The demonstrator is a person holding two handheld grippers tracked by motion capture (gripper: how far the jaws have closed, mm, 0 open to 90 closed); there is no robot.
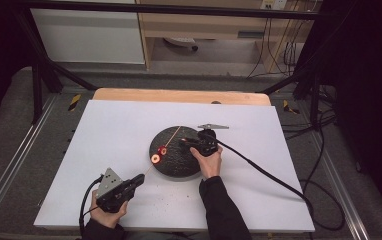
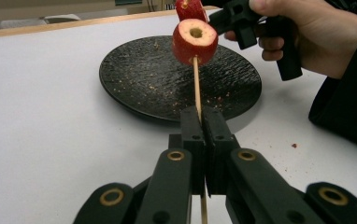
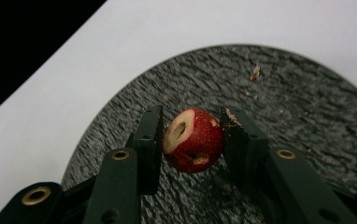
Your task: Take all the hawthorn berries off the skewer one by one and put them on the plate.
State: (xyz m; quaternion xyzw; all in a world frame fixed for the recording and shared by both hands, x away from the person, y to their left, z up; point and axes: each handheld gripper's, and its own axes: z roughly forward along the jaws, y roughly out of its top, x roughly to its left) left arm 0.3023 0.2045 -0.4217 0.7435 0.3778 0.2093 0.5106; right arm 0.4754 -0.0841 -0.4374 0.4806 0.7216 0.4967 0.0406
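1. We see the left gripper (image 2: 203, 122) with its fingers (image 2: 191, 133) pressed together on a thin wooden skewer (image 2: 196, 86), which runs up from between them and out over the black plate (image 2: 134, 84).
2. In the left gripper view a red fruit piece (image 2: 195, 41) sits threaded on the skewer above the plate, its pale cut face and hollow core turned toward the camera; a second red piece (image 2: 190, 8) sits just beyond it on the same stick.
3. From the high view the skewer (image 1: 165, 147) slants from the left gripper (image 1: 138, 181) near the desk's front edge up across the plate (image 1: 176, 162), with the two red pieces (image 1: 159, 154) close together over the plate's left part.
4. The right gripper (image 3: 190, 140) hangs over the plate (image 3: 307, 107), and a small red fruit (image 3: 194, 140) lies between its fingers (image 3: 151, 135).
5. The right-hand finger touches the fruit's side; the left-hand one sits just beside it, and we cannot tell whether that one touches, so the grip itself is unclear.
6. This fruit is glossy dark red with a pale cored opening on its upper left and a small hole lower down.
7. Crumbs speckle the rough dark plate, and the white desk (image 1: 114, 130) carries a few red specks near the plate.
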